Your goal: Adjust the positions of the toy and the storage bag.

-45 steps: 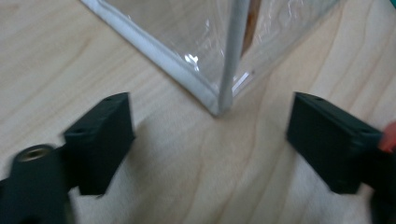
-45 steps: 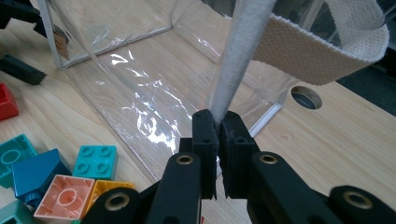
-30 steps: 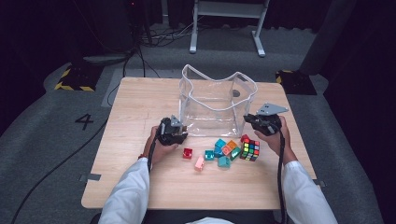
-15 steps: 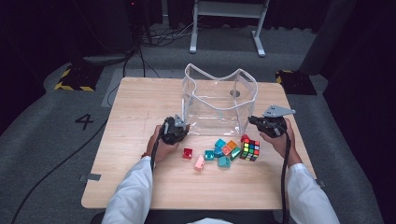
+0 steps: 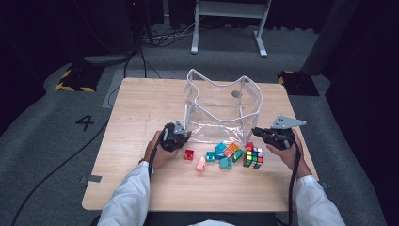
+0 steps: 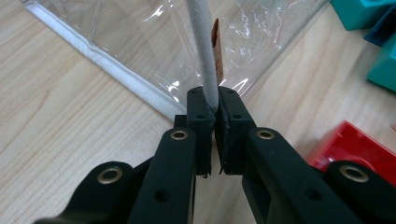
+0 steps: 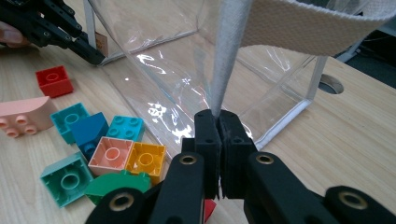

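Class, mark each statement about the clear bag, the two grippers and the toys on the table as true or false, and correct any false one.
1. The left gripper is shut on the clear bag's white edge. True.
2. The right gripper hangs open above the blocks. False: it is shut on the bag's white edge too.
3. The puzzle cube lies inside the bag. False: it sits on the table in front of it.
4. A red block lies near the left gripper. True.

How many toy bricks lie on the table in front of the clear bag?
8, maybe more hidden: red brick far left, pink brick beside it, then a cluster of six, teal, blue, cyan, peach, yellow, mint.
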Demonstrator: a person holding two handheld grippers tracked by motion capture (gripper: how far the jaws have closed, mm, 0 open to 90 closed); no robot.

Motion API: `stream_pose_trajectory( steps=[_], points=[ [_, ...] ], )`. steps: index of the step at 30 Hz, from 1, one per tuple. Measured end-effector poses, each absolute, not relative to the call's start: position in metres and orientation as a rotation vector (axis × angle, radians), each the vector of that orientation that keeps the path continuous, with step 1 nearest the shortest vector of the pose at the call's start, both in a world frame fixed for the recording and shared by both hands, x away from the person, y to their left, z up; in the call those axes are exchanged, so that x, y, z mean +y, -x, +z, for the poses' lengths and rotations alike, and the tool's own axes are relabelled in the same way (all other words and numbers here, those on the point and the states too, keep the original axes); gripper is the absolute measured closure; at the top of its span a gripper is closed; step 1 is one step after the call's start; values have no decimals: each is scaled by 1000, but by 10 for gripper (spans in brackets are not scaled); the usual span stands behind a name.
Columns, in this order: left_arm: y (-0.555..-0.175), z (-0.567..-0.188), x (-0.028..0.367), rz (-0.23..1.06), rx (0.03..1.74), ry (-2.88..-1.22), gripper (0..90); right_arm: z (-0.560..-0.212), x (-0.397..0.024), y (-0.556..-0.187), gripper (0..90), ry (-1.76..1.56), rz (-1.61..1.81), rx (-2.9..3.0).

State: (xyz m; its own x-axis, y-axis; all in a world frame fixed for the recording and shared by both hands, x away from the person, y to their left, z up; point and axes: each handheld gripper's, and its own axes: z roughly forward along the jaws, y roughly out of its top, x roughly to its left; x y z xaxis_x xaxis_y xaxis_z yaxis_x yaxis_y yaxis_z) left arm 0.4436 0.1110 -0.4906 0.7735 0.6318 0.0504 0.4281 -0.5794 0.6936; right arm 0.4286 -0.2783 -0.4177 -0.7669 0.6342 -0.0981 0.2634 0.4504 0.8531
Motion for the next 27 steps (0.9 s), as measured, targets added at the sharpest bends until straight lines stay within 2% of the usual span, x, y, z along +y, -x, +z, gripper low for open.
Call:
stream_pose_trajectory(
  steps=[15, 16, 18, 19, 20, 21, 22, 26, 27],
  points=[
    [-418, -490, 120, 393, 756, -2289, 837, -429, -286, -402, 863, -743, 1285, 2327],
    [-417, -490, 119, 399, 755, -2289, 837, -430, -287, -401, 845, -747, 1294, 2326],
    [-417, -490, 119, 398, 757, -2290, 835, -430, -288, -402, 720, -767, 1288, 2311],
    [-417, -490, 120, 391, 756, -2289, 835, -431, -287, -404, 694, -787, 1274, 2306],
    [-418, -490, 120, 385, 757, -2289, 835, -433, -284, -407, 608, -791, 1259, 2318],
    [-418, -490, 120, 385, 755, -2289, 835, -433, -284, -407, 608, -791, 1259, 2318],
    [-418, -490, 120, 387, 754, -2289, 834, -435, -282, -411, 564, -805, 1245, 2328],
    [-419, -490, 121, 387, 748, -2290, 834, -440, -278, -420, 565, -818, 1266, 2350],
    [-419, -490, 121, 385, 752, -2286, 834, -442, -277, -422, 601, -812, 1260, 2355]
  ],
)
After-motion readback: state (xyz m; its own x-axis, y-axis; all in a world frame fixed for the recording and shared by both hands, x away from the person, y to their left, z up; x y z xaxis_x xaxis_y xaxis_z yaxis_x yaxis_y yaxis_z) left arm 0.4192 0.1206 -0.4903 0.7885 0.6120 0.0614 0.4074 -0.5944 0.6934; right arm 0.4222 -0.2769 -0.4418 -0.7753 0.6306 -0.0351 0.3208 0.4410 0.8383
